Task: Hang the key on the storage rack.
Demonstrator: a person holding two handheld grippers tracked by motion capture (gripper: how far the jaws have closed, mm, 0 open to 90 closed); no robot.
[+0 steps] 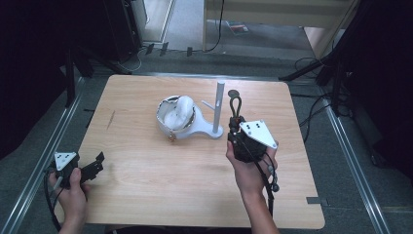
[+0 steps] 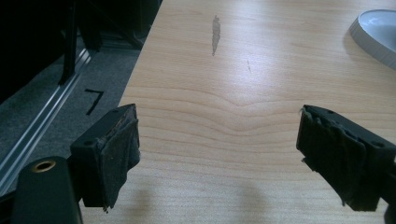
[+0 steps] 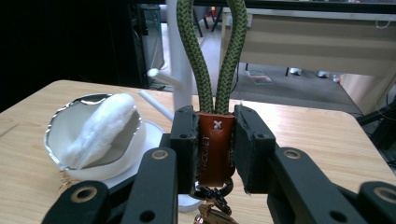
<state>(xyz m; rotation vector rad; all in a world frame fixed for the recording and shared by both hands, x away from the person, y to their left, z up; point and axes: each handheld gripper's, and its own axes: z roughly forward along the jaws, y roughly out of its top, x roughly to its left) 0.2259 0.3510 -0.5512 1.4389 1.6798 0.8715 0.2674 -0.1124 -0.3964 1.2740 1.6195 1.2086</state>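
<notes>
Between the closed jaws of the right gripper point(image 3: 214, 148) a keychain point(image 3: 214, 88) is clamped by its brown leather tab, green cord loop upward. The pickup is judged done; hanging on the white stand point(image 3: 180, 56) just beyond remains. Nothing is held by the open left gripper point(image 2: 219, 156).

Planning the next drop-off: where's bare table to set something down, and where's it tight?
Free: the near strip of the table between left gripper and right gripper, plus the left side by the scuff mark. Crowded: the middle, around the bowl and white stand, where the held keychain strap sits.
</notes>
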